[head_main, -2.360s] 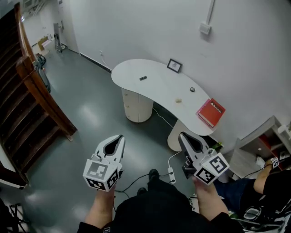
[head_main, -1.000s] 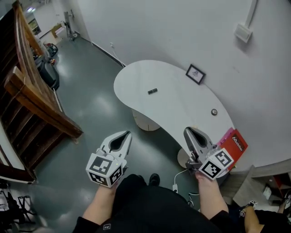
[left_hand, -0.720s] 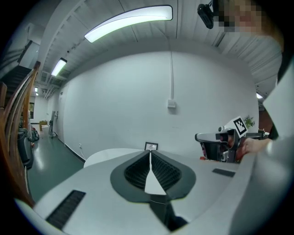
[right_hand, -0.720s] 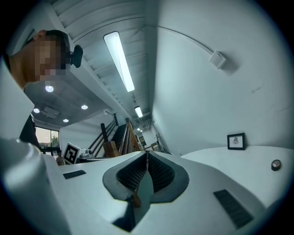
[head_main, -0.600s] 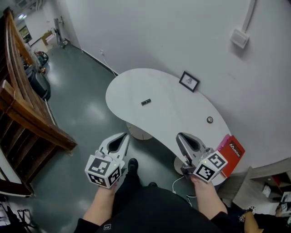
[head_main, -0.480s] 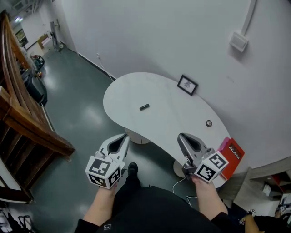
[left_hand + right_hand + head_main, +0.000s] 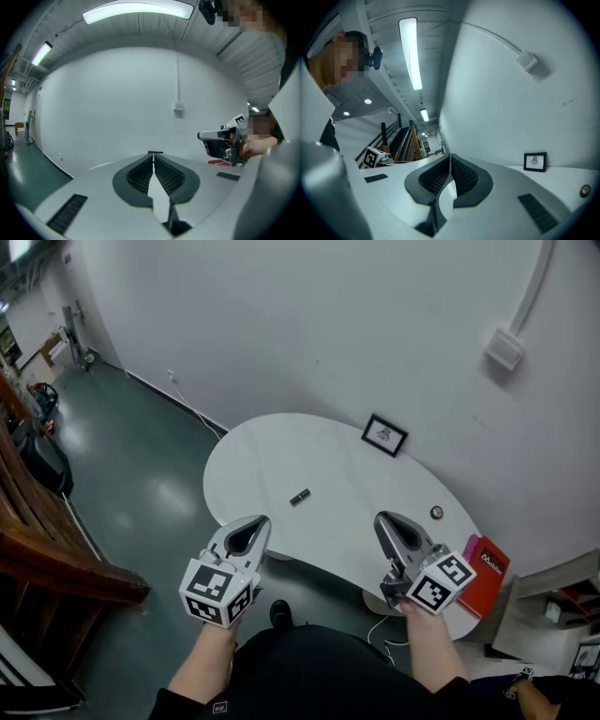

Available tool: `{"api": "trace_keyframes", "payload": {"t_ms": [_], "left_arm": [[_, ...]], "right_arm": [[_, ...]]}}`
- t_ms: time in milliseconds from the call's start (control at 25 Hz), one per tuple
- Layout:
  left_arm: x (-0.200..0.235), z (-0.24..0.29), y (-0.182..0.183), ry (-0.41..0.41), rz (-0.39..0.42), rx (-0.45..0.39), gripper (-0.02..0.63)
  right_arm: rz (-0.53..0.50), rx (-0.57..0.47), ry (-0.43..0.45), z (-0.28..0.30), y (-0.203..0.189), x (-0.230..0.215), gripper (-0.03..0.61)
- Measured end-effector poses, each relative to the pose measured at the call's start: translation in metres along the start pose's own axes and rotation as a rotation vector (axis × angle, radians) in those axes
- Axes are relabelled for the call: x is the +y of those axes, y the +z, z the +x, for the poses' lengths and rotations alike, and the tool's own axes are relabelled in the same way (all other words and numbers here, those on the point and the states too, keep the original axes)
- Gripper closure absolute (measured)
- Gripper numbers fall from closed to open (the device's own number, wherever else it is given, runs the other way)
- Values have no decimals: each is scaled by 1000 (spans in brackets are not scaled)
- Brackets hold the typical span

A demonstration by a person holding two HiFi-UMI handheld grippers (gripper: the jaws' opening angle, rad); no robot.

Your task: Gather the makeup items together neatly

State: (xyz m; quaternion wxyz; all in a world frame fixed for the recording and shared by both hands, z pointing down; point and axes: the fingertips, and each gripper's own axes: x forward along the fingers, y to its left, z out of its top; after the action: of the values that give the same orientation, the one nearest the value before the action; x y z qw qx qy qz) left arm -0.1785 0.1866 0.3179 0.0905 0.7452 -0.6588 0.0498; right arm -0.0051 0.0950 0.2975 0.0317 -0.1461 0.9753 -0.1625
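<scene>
A small dark stick-shaped makeup item [image 7: 300, 496] lies near the middle of the white curved table [image 7: 347, 484]. A small round compact [image 7: 436, 513] sits further right, also seen low at the right edge of the right gripper view [image 7: 584, 190]. My left gripper [image 7: 257, 520] is held in the air in front of the table's near edge, shut and empty; its jaws [image 7: 153, 155] meet in a line. My right gripper [image 7: 382, 517] hovers over the near edge, also shut with nothing in it [image 7: 450, 157].
A framed picture [image 7: 384, 435] leans against the white wall at the back of the table. A red book [image 7: 487, 568] lies at the table's right end. Wooden stairs [image 7: 47, 549] stand at the left on the grey floor. A wall box [image 7: 504, 349] with a conduit hangs above.
The table has come nearer and more central in the head view as the person walked up to it. Both grippers stayed shut and empty, held side by side.
</scene>
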Motion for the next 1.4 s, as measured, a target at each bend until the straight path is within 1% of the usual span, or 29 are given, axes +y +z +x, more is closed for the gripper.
{"api": "trace_keyframes", "payload": {"t_ms": [200,320,400,480,560,640,760,840,880,920,960,1000,1120,1200,1320,1400], "left_arm": [[33,29,3,-73,11,18,594],[42,54,2,-108,-3,33,594],[43,73,1,-127,2,40,594],[47,95,1,-127,10,50,594],[50,117,2,-108,5,59,594],[49,136,3,-102,-4,61,594],[44,162,3,-112,8,67,592],[43,176,0,-97,9,79,592],[43,181,-3,-84,11,88,587],[44,186,-7,-71,14,98,565],[45,190,-11,-62,18,110,522],[47,194,-16,-57,20,124,509],[53,204,-35,-64,16,173,505],[58,210,-49,-72,9,210,503],[66,220,-69,-100,20,266,481],[70,226,-85,-122,26,307,474]], "right_arm": [[7,25,-55,34,-7,-6,541],[24,39,-95,39,-11,-23,541],[32,43,-118,40,-11,-40,541],[43,39,-135,40,-10,-59,541],[55,38,-141,40,-7,-76,541],[60,39,-137,39,-4,-92,541],[72,39,-128,39,-1,-118,541],[88,44,-117,39,-1,-131,541],[93,51,-109,40,-2,-137,541],[96,61,-101,41,-3,-141,541],[100,69,-94,44,-4,-145,541],[106,74,-88,48,-5,-149,541],[126,84,-80,57,-8,-155,541],[138,99,-92,63,-12,-161,541],[170,113,-109,76,-20,-167,541],[173,131,-109,86,-27,-168,541]]}}
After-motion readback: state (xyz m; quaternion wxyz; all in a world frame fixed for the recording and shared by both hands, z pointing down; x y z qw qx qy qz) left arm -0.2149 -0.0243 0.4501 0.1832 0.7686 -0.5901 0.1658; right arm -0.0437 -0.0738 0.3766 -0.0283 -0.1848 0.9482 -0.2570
